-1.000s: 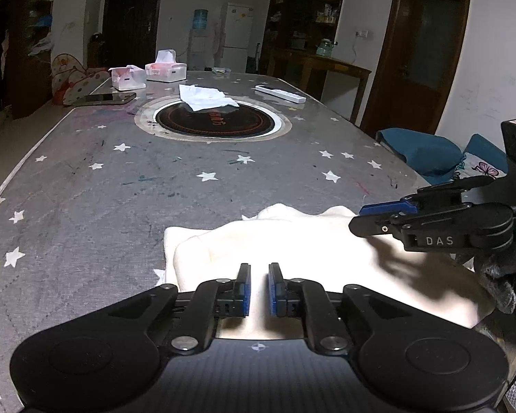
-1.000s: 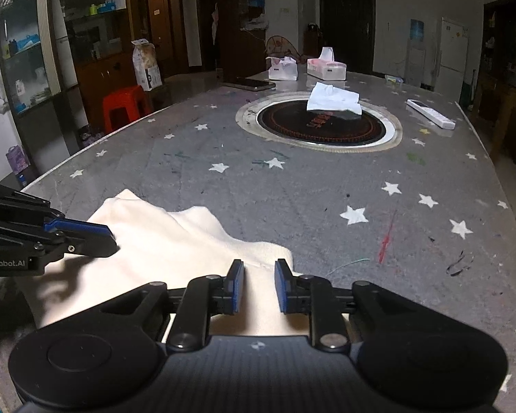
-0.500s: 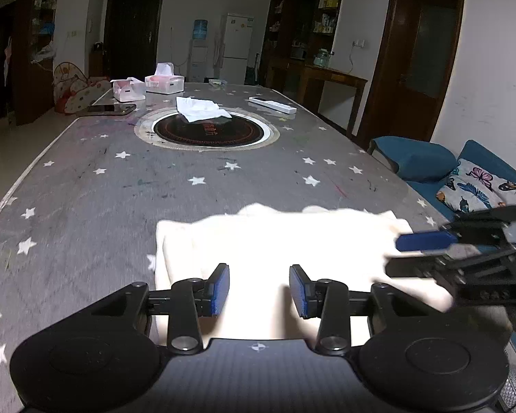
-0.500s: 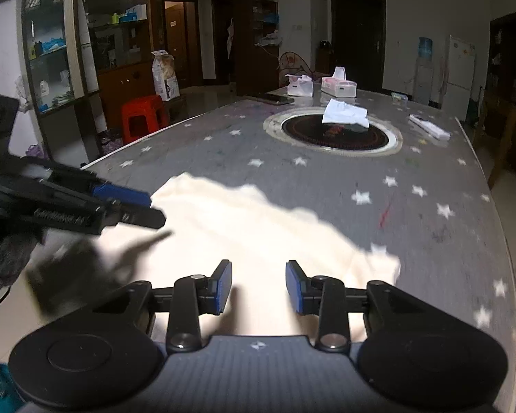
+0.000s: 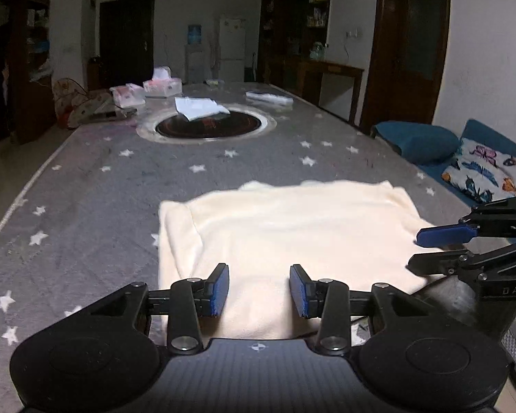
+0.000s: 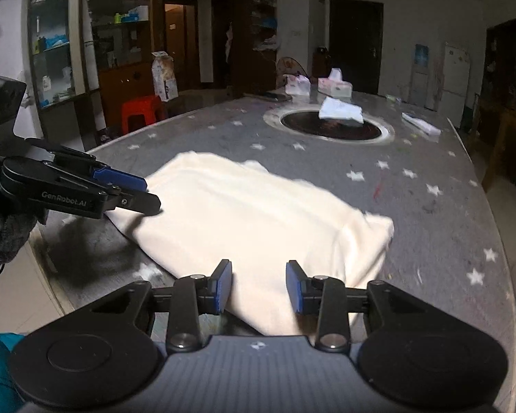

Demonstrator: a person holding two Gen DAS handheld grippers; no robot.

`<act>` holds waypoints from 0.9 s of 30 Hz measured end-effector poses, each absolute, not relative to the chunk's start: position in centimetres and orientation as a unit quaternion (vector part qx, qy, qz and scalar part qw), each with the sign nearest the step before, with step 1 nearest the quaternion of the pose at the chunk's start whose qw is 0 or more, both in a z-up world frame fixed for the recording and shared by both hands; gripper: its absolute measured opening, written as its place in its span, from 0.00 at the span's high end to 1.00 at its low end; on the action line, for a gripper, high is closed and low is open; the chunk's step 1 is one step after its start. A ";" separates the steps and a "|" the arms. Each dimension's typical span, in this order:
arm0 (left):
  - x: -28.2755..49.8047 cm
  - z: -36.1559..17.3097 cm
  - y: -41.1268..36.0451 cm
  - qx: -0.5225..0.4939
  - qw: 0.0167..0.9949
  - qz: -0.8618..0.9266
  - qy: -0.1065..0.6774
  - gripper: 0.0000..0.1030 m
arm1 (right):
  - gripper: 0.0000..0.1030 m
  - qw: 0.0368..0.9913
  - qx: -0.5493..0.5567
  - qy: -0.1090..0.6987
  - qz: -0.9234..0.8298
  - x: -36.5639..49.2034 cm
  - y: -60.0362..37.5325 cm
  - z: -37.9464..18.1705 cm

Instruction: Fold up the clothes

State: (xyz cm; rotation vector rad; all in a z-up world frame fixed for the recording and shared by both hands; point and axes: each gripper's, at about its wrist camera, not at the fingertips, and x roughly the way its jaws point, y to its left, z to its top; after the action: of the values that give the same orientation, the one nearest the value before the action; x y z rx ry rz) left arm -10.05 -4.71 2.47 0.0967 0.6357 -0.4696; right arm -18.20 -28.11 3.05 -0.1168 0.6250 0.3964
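Where the worktop (image 5: 86, 206) meets its near edge, the left claw (image 5: 259, 290) stands with jaws wide, gripping nothing, above the near hem of a cream garment (image 5: 285, 234). Beside it, the right claw (image 6: 259, 287) is likewise spread wide and unloaded over the same hem. That garment lies folded flat at the near end of the star-patterned surface. Farther off, a white cloth (image 5: 199, 107) rests on a round dark inset (image 5: 206, 125). Beyond sit two tissue boxes (image 5: 161, 84).
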 end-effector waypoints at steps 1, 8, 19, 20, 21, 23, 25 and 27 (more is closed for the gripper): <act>-10.2 2.6 -4.6 0.046 0.923 -0.227 0.308 0.58 | 0.67 0.931 -0.059 0.302 0.198 -18.2 -27.9 3.3; -10.4 2.2 -4.2 0.053 0.923 -0.218 0.313 0.56 | 0.66 0.919 -0.068 0.311 0.232 -16.6 -25.2 2.1; -10.0 2.6 -3.7 0.039 0.922 -0.201 0.329 0.48 | 0.65 0.918 -0.073 0.300 0.250 -15.6 -23.2 2.4; -10.0 2.5 -3.7 0.037 0.922 -0.198 0.332 0.47 | 0.65 0.915 -0.078 0.306 0.251 -15.4 -22.9 1.9; -10.0 2.5 -3.6 0.036 0.921 -0.198 0.333 0.46 | 0.65 0.914 -0.080 0.305 0.253 -15.4 -22.9 1.8; -9.9 2.6 -3.5 0.031 0.920 -0.199 0.336 0.43 | 0.59 0.914 -0.080 0.304 0.256 -15.5 -22.9 1.7; -9.7 2.7 -3.3 0.022 0.918 -0.202 0.340 0.41 | 0.56 0.915 -0.076 0.301 0.258 -15.7 -23.0 2.0; -9.5 2.7 -3.2 0.017 0.919 -0.200 0.340 0.38 | 0.49 0.915 -0.072 0.298 0.260 -15.8 -23.2 2.3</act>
State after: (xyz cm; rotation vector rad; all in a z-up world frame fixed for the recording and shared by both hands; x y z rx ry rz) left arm -9.52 -3.17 2.72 0.0351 0.6985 -0.4112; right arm -15.83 -23.21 2.30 -0.1489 0.6142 0.5356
